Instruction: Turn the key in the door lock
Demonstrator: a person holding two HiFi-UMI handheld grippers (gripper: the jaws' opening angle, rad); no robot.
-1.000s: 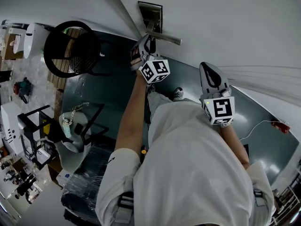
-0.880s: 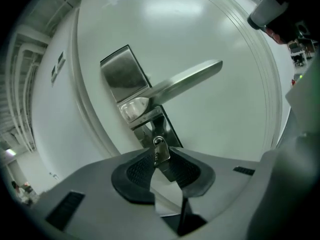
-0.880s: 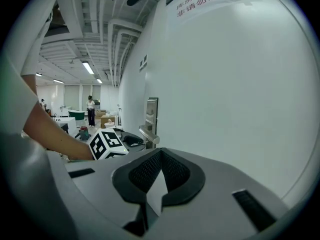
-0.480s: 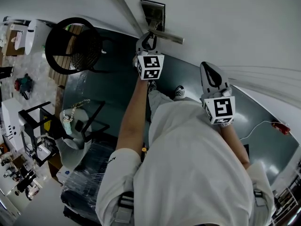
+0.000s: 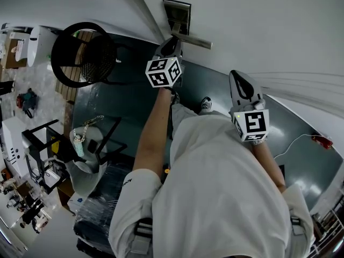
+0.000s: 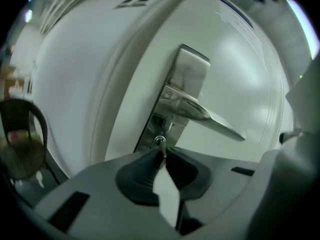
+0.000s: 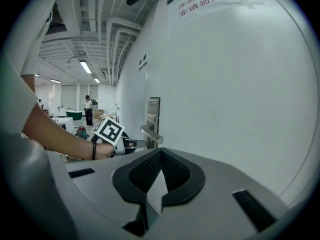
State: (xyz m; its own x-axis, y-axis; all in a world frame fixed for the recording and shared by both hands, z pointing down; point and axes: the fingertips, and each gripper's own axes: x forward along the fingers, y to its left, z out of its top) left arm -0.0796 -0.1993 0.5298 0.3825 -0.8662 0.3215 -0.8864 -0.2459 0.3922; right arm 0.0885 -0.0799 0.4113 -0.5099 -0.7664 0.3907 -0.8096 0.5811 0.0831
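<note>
**Left gripper clamped on the key below the lever**

The key (image 6: pixel 160 143) sat in the keyhole at the lower end of the steel lock plate (image 6: pixel 187 79), just beneath the lever handle (image 6: pixel 210 116) that stuck out from the middle of that plate. The left gripper (image 6: pixel 161 153) reached up to the plate from below. Its jaws had just been closing, and their dark pads pinched the key's head between the tips. In the head view its marker cube (image 5: pixel 163 72), printed with black-and-white square codes, hung just below the plate.

The right gripper (image 5: pixel 236 75) was held well to the right of the lock plate, beside the bare face of the white door (image 7: pixel 240 94). Its jaw tips met with nothing between them, and it touched neither plate nor lever.

High above the plate, near the door's top edge, a white notice (image 7: pixel 197 0) carried a blue strip and two lines of red Chinese characters, which appeared to read 库房重地 / 非请勿入.

Far to the left of the plate, past the door frame, stood a black round-backed chair (image 5: pixel 83 55).
</note>
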